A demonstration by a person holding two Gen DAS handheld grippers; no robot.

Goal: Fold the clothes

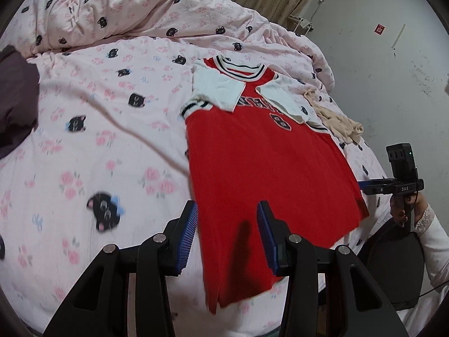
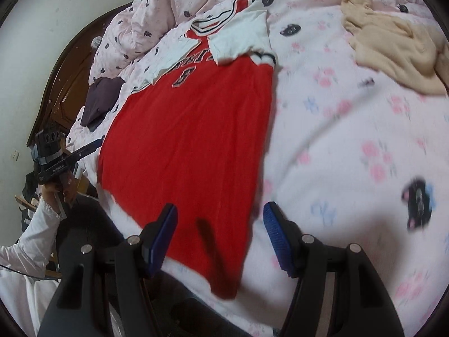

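A red jersey (image 1: 261, 163) with white sleeves folded inward lies flat on the pink bed cover, its hem toward me; it shows again in the right wrist view as the jersey (image 2: 190, 129). My left gripper (image 1: 227, 210) hovers open above the hem's left part, nothing between its blue pads. My right gripper (image 2: 220, 210) stands open over the hem's right corner, empty too. Each gripper appears in the other's view: the right gripper (image 1: 364, 184) at the jersey's right edge, the left gripper (image 2: 96, 143) at its left edge.
A beige garment (image 2: 393, 42) lies crumpled on the pink patterned cover (image 1: 98, 140), right of the jersey. A dark purple cloth (image 1: 14, 98) sits at the left. A bunched duvet (image 1: 126, 8) fills the back. A wooden headboard (image 2: 64, 84) and a white wall border the bed.
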